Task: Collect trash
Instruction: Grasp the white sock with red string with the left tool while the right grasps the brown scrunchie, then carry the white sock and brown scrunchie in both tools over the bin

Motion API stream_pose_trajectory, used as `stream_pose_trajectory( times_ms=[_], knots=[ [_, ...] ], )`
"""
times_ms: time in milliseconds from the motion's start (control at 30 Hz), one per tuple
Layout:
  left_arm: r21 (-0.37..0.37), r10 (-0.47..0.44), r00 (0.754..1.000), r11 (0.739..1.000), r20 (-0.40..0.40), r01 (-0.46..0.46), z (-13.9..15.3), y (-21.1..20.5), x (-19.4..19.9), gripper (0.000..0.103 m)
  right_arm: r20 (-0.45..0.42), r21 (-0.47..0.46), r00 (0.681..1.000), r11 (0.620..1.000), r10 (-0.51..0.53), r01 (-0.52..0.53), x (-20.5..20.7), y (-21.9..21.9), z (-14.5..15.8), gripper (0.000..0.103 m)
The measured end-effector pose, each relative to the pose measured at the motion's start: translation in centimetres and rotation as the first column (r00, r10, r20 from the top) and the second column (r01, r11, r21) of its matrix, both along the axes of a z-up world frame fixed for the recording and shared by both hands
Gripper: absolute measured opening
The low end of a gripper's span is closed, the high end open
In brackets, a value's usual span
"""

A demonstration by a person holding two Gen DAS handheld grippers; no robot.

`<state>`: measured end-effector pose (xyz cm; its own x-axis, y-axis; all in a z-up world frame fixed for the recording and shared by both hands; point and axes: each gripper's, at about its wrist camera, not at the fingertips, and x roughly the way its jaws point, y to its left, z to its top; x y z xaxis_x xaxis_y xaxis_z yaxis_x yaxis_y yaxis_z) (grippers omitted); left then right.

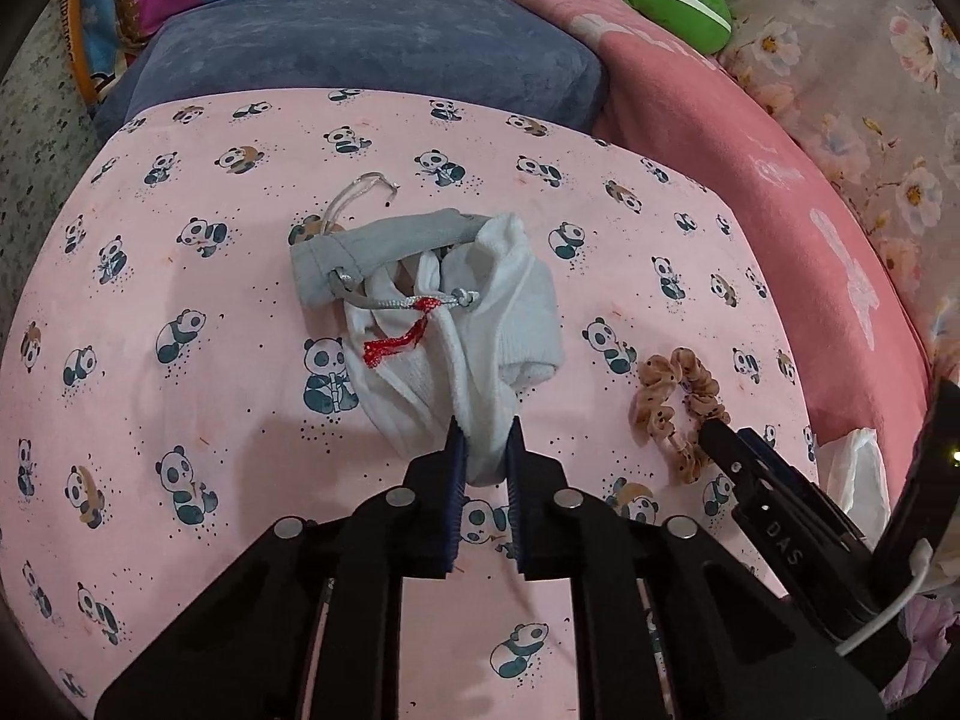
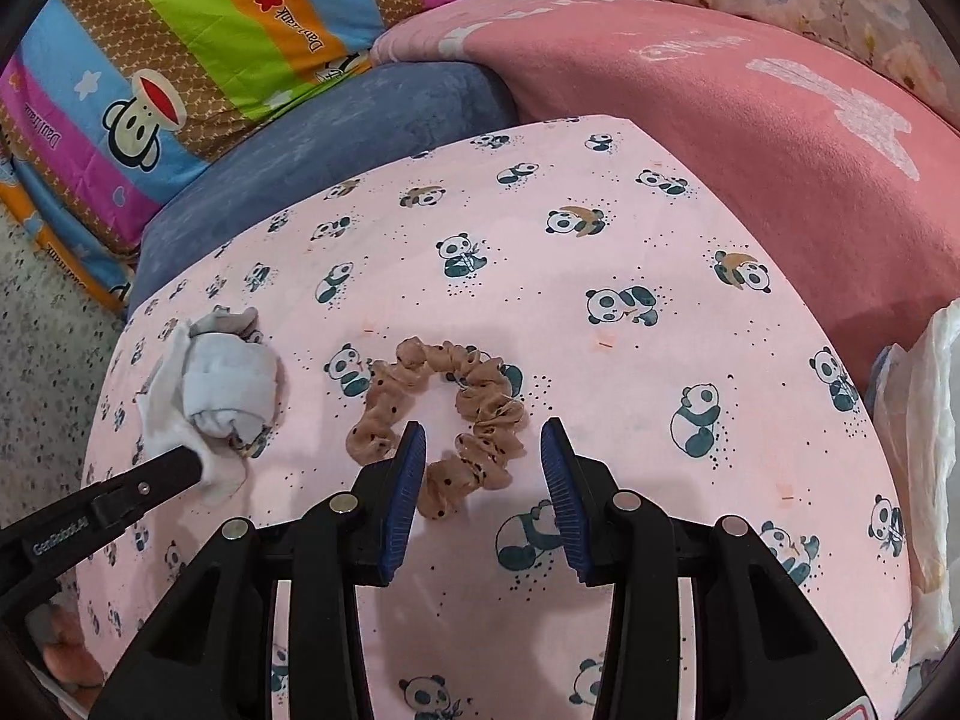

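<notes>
Left gripper, lowest in the left wrist view, has its jaws clamped on the near end of a white sock. Sock: ribbed white knit, bunched and folded, lying on the panda-print sheet with a grey pouch across its far end; a grey cord and a red ribbon cross it. How the cord and ribbon are tied cannot be made out.

Right gripper, lowest in the right wrist view, has its jaws apart, one on each side of the near part of a tan, dark-dotted scrunchie that lies flat on the sheet, right of the sock. Contact between the pads and the scrunchie cannot be told.

Far of the sheet lie a blue cushion, a pink blanket and a striped quilt. A white plastic bag is cut off at the right edge; its contents are hidden.
</notes>
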<state>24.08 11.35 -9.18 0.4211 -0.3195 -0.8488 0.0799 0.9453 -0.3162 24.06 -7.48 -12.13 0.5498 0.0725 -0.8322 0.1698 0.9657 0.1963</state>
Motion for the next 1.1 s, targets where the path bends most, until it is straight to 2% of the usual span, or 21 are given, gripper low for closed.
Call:
stream_pose_trajectory(
  times_ms=[100, 167, 433, 800, 1100],
  knots=[
    [-0.004, -0.002, 1.000, 1.000, 0.010, 0.002, 0.4, -0.1, -0.4, 0.008, -0.022, 0.010, 1.000, 1.000, 0.008, -0.008, 0.4, -0.5, -1.1, 0.036],
    [-0.010, -0.002, 1.000, 1.000, 0.013, 0.002, 0.7, -0.2, -0.8, 0.007, -0.021, -0.002, 1.000, 1.000, 0.015, -0.015, 0.3, -0.6, -1.3, 0.024],
    [-0.019, -0.030, 0.999, 0.999, 0.020, 0.031, 1.8, -2.4, -2.9, 0.007, -0.027, 0.033, 0.999, 0.999, 0.028, -0.027, -1.8, -0.8, -1.8, 0.011],
    [-0.018, -0.140, 0.987, 0.990, 0.074, 0.142, 5.0, -8.4, -6.8, 0.007, 0.052, 0.106, 0.997, 0.993, -0.053, 0.048, -8.1, -3.6, 0.9, 0.011],
    [-0.017, -0.260, 0.958, 0.964, 0.125, 0.264, 7.6, -14.5, -9.6, 0.007, 0.126, 0.127, 0.980, 0.983, -0.151, 0.135, -12.9, -9.2, 4.6, 0.011]
  ],
)
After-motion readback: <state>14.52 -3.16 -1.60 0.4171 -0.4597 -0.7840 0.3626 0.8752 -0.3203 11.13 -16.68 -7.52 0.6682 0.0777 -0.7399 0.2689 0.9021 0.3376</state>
